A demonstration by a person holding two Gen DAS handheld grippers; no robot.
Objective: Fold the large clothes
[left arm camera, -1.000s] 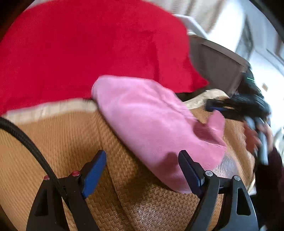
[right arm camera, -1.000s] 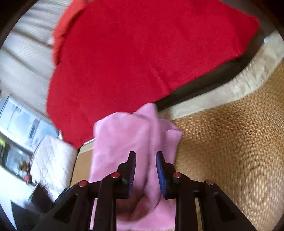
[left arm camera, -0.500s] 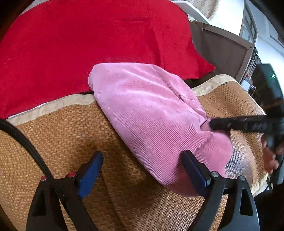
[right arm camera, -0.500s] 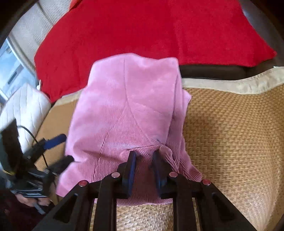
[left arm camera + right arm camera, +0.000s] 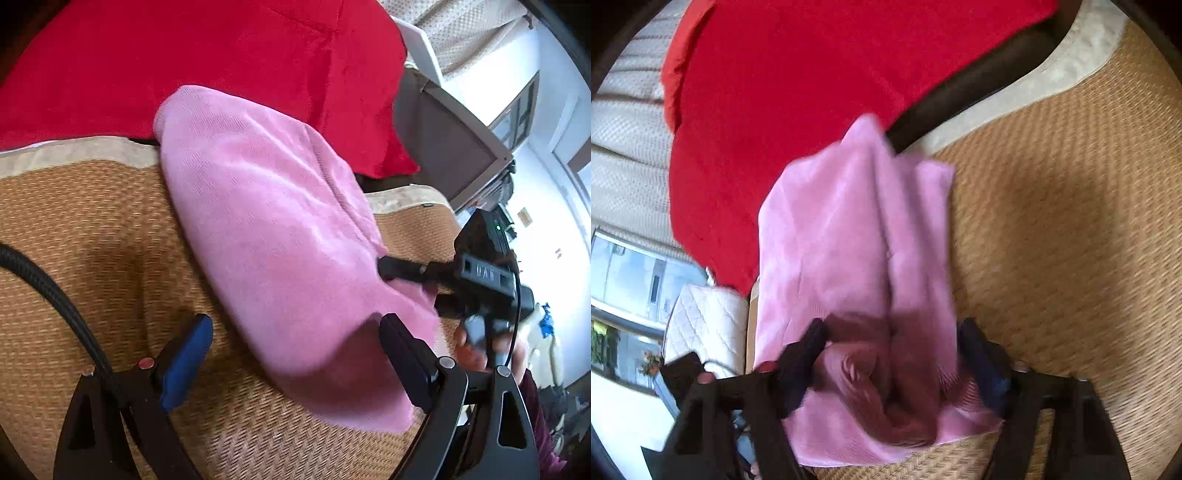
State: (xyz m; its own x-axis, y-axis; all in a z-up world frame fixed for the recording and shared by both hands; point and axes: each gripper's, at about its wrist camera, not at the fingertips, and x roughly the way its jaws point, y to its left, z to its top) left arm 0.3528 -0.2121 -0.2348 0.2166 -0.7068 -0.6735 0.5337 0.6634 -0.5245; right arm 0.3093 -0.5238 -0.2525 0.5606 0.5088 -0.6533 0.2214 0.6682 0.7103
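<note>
Both claws gape wide: left claw (image 5: 295, 363) and right claw (image 5: 892, 360) straddle the pink garment (image 5: 273, 236), gripping nothing.

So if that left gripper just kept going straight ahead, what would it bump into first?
Probably the pink garment. The left gripper is open, and the cloth's near edge lies by its right finger on the woven mat. Depth is hard to judge through the fisheye.

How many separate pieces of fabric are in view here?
2: a pink garment lying folded on the woven mat, and a red cloth behind it. Others may be hidden.
</note>
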